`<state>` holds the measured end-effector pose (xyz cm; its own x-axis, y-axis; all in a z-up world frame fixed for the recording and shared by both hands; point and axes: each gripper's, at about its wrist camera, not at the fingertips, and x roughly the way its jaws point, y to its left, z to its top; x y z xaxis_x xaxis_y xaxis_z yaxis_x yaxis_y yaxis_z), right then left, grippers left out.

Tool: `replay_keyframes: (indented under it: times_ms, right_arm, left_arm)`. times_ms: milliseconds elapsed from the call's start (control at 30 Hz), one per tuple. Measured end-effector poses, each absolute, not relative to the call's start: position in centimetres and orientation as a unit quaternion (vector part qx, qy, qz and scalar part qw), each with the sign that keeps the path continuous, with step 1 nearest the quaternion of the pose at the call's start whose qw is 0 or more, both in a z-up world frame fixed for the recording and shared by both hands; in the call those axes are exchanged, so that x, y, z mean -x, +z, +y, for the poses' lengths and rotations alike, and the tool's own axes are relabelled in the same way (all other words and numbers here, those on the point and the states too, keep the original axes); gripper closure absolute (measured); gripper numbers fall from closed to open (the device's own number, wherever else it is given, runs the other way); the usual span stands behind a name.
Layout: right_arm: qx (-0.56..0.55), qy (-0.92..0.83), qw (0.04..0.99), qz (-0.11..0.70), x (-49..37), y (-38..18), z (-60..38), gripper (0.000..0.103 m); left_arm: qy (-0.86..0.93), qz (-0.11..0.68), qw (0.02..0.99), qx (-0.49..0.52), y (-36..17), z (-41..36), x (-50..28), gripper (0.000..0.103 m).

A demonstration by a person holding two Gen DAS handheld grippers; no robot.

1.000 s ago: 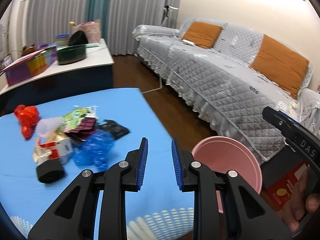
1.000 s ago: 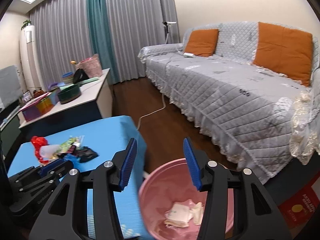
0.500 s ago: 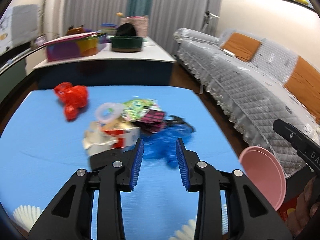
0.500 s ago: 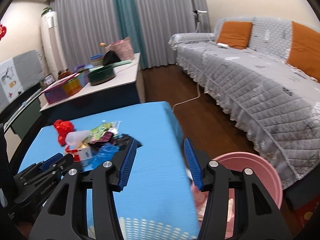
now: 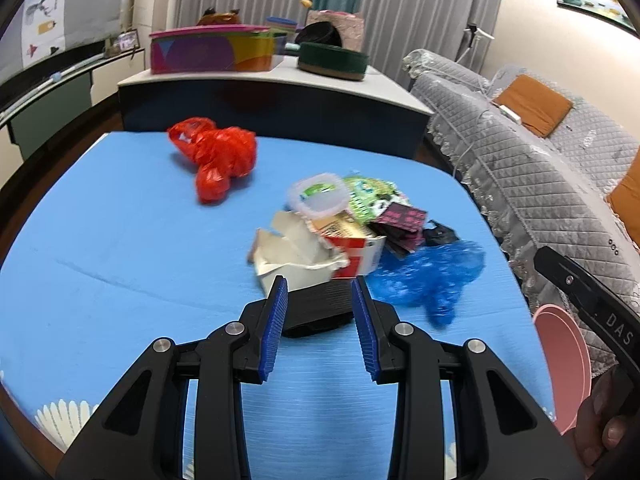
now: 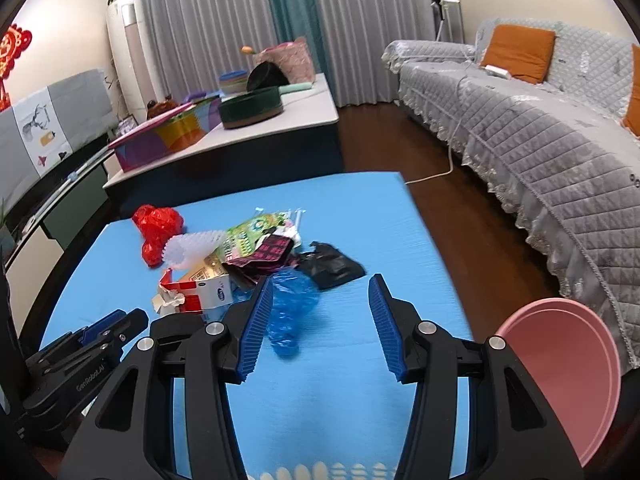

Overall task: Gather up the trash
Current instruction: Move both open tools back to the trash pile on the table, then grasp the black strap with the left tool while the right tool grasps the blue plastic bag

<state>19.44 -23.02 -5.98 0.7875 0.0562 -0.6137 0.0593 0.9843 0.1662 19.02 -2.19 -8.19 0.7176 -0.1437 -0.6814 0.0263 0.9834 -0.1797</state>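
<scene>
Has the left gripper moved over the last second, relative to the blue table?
Yes. The left gripper swung away from the pink bin toward the trash pile, and now brackets a black ribbed piece.

A blue tabletop (image 5: 120, 248) carries a red plastic bag (image 5: 216, 156) toward its far edge and, nearer its right edge, a heap of wrappers (image 5: 360, 216), a torn carton (image 5: 312, 252), a blue bag (image 5: 432, 276) and a black object (image 5: 320, 308).

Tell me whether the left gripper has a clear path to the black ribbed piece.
Probably yes: the left gripper is open, and the black ribbed piece lies between its fingers, nothing in front.
</scene>
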Motion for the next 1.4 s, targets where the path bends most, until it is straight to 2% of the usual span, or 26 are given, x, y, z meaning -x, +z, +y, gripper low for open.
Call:
replay_keyframes:
  times_ms: [433, 767, 867, 967, 1133, 1400]
  right_arm:
    - [-0.08, 0.015, 0.929, 0.361, -23.0, -8.5, -20.9, 0.053]
    - [-0.074, 0.011, 0.92, 0.386, -24.0, -10.0, -20.9, 0.054]
    - [-0.072, 0.014, 0.92, 0.386, -23.9, -10.0, -20.9, 0.061]
    - [-0.07, 0.019, 0.92, 0.386, -23.9, -9.9, -20.9, 0.074]
    - [-0.066, 0.038, 0.916, 0.393, -23.7, -10.0, -20.6, 0.102]
    - [-0.054, 0.047, 0.926, 0.372, -22.7, -8.6, -20.1, 0.103]
  left_arm:
    - [-0.044, 0.428, 0.897, 0.104, -11.7, -0.4, -20.6, 0.068]
    - [-0.069, 0.443, 0.887, 0.109, -12.3, -1.4, -21.1, 0.069]
    - [-0.069, 0.439, 0.89, 0.103, -12.1, -1.5, -21.0, 0.077]
    - [-0.07, 0.436, 0.892, 0.099, -11.8, -1.6, -21.1, 0.085]
    - [-0.074, 0.422, 0.899, 0.086, -11.1, -2.0, -20.8, 0.091]
    - [-0.072, 0.397, 0.912, 0.072, -9.8, -1.9, -20.3, 0.094]
